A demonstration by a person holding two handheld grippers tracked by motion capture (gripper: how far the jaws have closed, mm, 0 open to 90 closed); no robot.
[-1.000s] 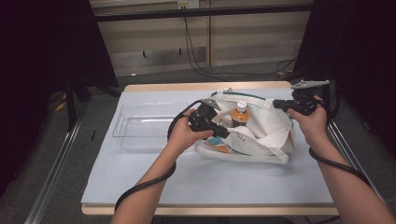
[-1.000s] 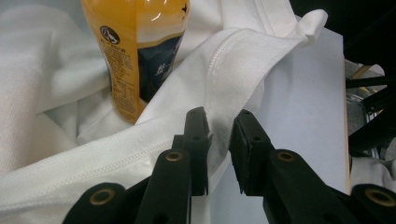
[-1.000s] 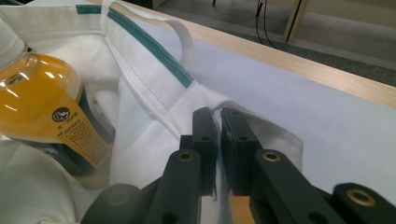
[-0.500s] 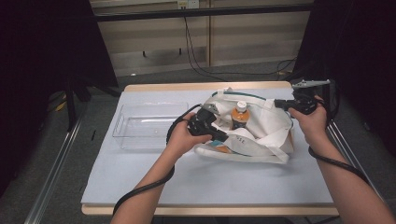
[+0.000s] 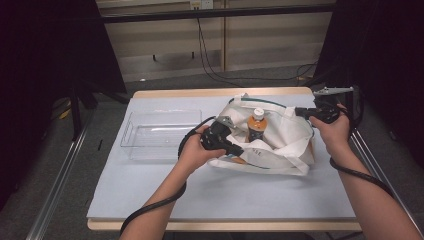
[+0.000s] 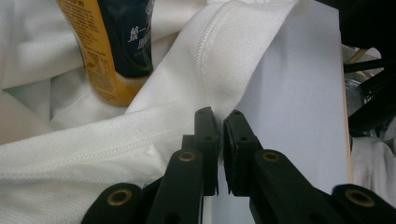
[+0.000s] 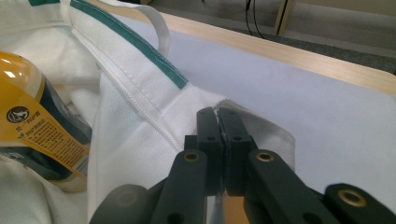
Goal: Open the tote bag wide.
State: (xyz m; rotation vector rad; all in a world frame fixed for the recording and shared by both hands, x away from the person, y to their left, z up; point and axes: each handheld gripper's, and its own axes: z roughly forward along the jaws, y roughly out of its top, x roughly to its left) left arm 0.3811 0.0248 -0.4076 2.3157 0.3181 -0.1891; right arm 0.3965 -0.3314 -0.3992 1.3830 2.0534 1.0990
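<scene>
High view: my left hand-held gripper (image 5: 239, 150) and right hand-held gripper (image 5: 299, 112) each pinch the soft white fabric bag (image 5: 285, 145) at its rim — limp, light, best held by hems.

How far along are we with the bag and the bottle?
Done: both tools grip the white tote bag; the left tool, whose jaws have just been closing, pinches its near rim, and the right tool its far edge. In hand: holding the mouth open. Left: the bottle stands upright inside; the clear tray holds nothing.
</scene>
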